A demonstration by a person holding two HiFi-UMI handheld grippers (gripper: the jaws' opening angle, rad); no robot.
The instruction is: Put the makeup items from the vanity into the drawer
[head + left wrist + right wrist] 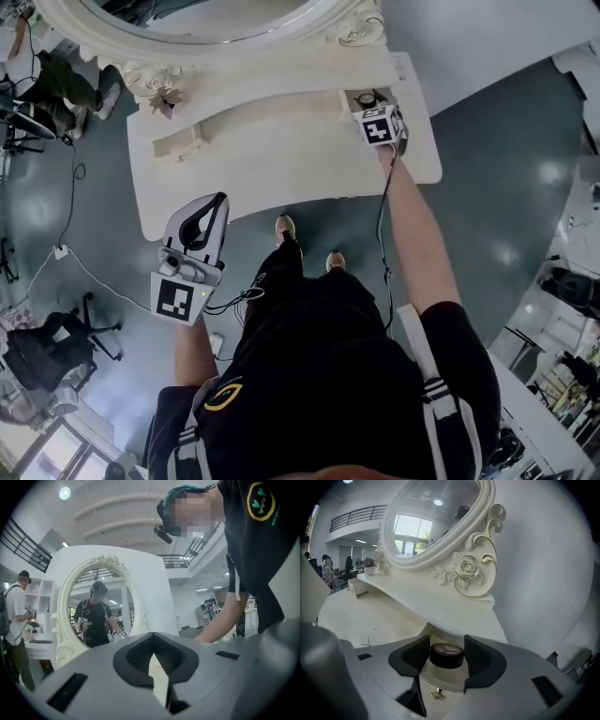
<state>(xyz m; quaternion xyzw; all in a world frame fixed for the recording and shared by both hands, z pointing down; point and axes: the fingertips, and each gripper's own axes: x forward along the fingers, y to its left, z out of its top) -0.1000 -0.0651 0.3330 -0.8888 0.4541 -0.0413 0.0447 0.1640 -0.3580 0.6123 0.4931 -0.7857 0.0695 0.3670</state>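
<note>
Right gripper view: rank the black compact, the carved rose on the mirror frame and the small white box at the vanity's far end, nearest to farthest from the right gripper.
1. The round black makeup compact: between the right gripper's jaws.
2. The carved white rose: ahead and above, low on the white mirror frame.
3. The small white box: far left end of the vanity top.

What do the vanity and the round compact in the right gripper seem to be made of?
The vanity looks like painted wood or resin: matte cream, moulded roses with gilt edging. The round compact is probably plastic: smooth black case, brownish powder segments on top.
</note>
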